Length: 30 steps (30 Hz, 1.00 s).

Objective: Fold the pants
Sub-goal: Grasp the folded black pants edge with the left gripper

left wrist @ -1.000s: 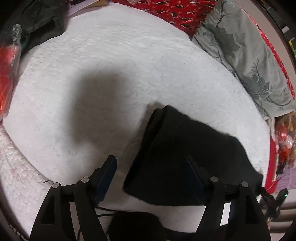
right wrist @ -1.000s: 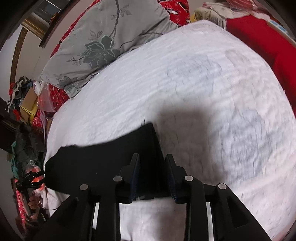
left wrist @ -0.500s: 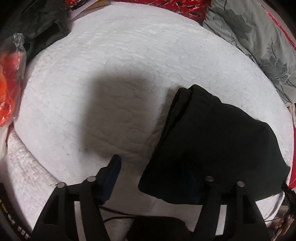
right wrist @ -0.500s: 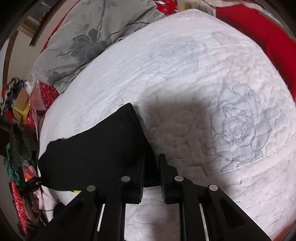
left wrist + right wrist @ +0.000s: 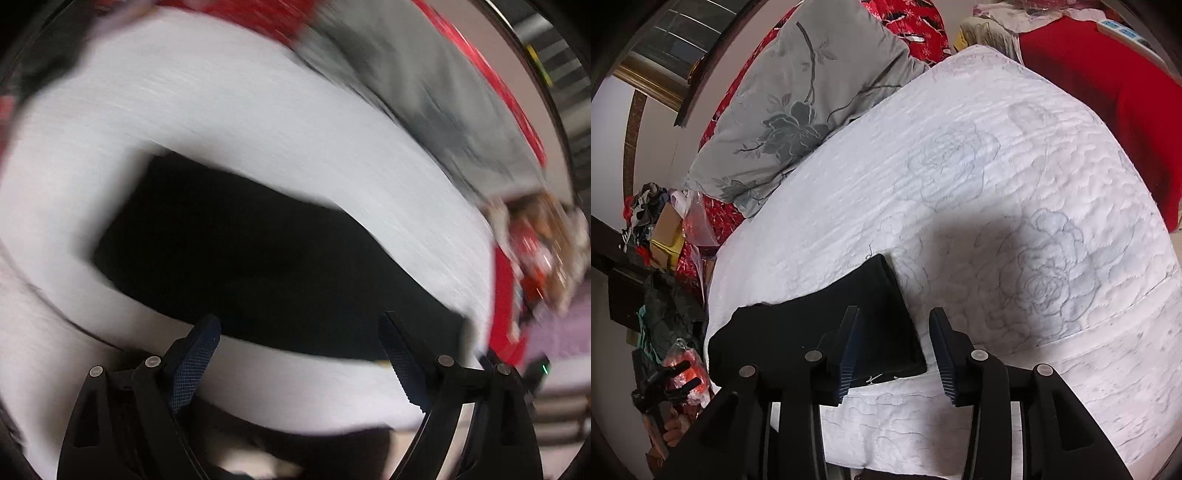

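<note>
Since half a second ago the right gripper (image 5: 894, 343) has let go: its jaws, then pinched on the corner of the folded black fabric pants (image 5: 816, 332), now stand apart with that corner lying loose between them. The left gripper (image 5: 299, 354) has swung fast, so its view is heavily smeared; its fingers are spread wide, holding nothing. The pants (image 5: 258, 258) lie flat as a compact dark packet on the white quilted bedspread (image 5: 1015, 206), at about 7 o'clock in the right view. Judged from this, the fold looks finished and released. A grey floral pillow (image 5: 798, 103) sits at 11 o'clock, well apart.
</note>
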### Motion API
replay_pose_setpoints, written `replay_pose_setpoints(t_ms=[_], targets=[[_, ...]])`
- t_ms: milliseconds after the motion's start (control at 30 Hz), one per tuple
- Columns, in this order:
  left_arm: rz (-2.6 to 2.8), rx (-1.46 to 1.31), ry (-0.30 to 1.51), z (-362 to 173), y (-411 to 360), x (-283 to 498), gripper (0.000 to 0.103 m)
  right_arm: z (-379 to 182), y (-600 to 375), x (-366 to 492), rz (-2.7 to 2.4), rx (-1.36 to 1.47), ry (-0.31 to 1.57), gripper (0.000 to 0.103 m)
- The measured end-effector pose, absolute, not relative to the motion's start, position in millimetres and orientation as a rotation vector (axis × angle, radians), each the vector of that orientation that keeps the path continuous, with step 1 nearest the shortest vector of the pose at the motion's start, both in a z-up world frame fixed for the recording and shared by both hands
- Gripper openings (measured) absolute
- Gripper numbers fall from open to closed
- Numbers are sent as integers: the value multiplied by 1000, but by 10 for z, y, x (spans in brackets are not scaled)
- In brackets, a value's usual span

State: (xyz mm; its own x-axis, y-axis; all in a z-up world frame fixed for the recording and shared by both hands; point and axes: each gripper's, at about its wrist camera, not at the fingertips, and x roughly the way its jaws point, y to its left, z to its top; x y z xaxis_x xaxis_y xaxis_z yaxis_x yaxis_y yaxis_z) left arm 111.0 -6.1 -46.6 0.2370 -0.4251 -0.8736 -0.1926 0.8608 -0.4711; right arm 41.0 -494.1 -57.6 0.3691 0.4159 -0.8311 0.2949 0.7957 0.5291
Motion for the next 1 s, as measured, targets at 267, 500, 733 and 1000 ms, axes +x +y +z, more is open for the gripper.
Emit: replay_pose_setpoints(t_ms=[267, 500, 733, 1000], targets=[[-313, -568, 1643, -1132, -2047, 1018, 69, -506, -5081, 480, 101, 664, 1258, 48], [-221, -647, 1718, -1598, -2495, 1002, 65, -660, -5147, 598, 144, 684, 1300, 48], [-172, -707, 1685, -1691, -2696, 998, 66, -972, -5158, 773, 179, 780, 1344, 48], [-145, -736, 1649, -1746, -2899, 961, 81, -1174, -5176, 875, 213, 845, 1368, 48]])
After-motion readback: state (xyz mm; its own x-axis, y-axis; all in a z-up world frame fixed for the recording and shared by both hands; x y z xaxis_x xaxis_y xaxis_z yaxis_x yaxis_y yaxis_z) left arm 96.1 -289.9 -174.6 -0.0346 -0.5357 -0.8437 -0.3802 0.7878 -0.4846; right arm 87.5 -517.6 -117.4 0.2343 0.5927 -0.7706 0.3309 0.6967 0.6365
